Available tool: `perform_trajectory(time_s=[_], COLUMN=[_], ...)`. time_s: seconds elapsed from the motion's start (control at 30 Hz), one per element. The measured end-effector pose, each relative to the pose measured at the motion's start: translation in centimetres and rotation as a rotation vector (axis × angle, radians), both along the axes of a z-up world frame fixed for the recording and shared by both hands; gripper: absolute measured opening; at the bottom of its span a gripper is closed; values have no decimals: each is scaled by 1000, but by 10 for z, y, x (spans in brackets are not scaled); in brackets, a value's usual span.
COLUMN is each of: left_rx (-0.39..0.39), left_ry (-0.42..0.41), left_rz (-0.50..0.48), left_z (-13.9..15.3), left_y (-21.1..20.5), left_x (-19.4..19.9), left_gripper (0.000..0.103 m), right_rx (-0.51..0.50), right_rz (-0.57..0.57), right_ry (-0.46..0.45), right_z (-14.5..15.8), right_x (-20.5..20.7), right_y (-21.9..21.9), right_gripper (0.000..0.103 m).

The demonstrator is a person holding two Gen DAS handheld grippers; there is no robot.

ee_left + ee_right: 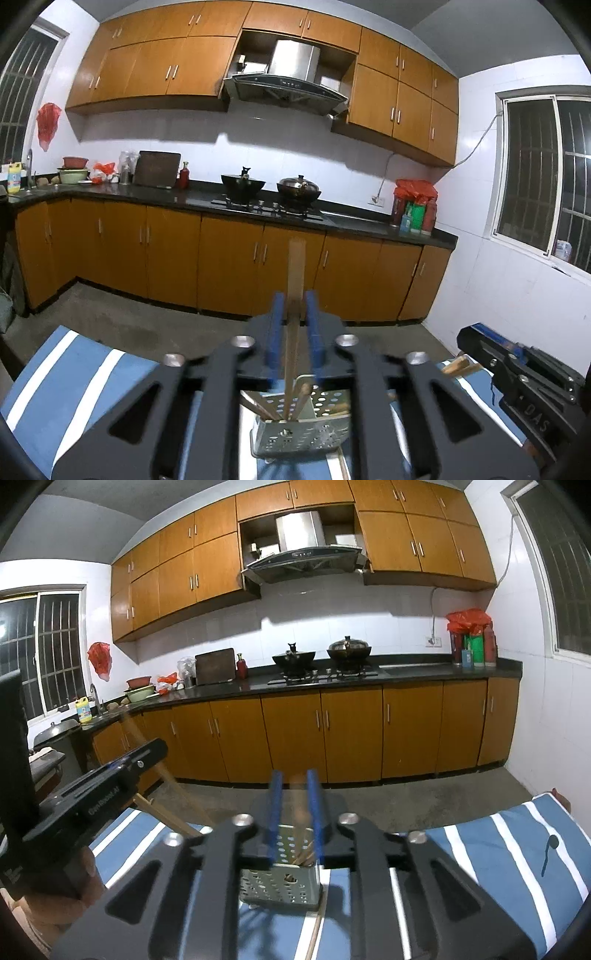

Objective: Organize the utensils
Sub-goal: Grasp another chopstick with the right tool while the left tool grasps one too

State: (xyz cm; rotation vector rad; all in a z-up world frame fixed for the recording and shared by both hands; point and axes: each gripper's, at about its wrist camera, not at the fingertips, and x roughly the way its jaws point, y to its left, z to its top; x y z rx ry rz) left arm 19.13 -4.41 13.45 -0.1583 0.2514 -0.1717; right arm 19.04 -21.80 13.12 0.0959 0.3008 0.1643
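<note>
A perforated metal utensil holder (299,432) (280,882) stands on a blue and white striped cloth (74,376) (517,842), with several wooden chopsticks in it. My left gripper (294,295) hovers over the holder. An upright chopstick (295,266) stands between its blue pads with slim gaps on both sides, and its lower end reaches into the holder. My right gripper (295,775) is above the holder from the other side. A blurred chopstick (298,797) hangs loose between its parted pads. Each gripper shows at the edge of the other's view.
One more chopstick (316,930) lies on the cloth in front of the holder. A dark spoon-shaped thing (548,853) lies on the cloth at the right. Beyond the table are bare floor and a kitchen counter (207,192) with two woks.
</note>
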Motion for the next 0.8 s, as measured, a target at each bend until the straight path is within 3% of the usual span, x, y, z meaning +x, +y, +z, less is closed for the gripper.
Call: perform_trajectory(time_s=[0.03, 0.27, 0.4, 0.57, 0.8], left_rx=[1, -25, -20, 19, 73], left_ry=[-7, -25, -13, 59, 354], left_rz=[7, 23, 62, 137, 126], left_z=[1, 9, 4, -29, -123], left_y=[2, 26, 44, 67, 73], left_x=[-3, -28, -45, -64, -61], left_gripper=[39, 47, 53, 58, 57], right_rx=[0, 36, 41, 20, 5], right_rz=[-3, -39, -76, -108, -21], right_ry=[-6, -35, -1, 175, 473], right_z=[0, 4, -10, -72, -177], right_x=[-4, -30, -42, -42, -39], right_y=[-1, -23, -39, -49, -24], right_gripper=[26, 32, 34, 34, 30])
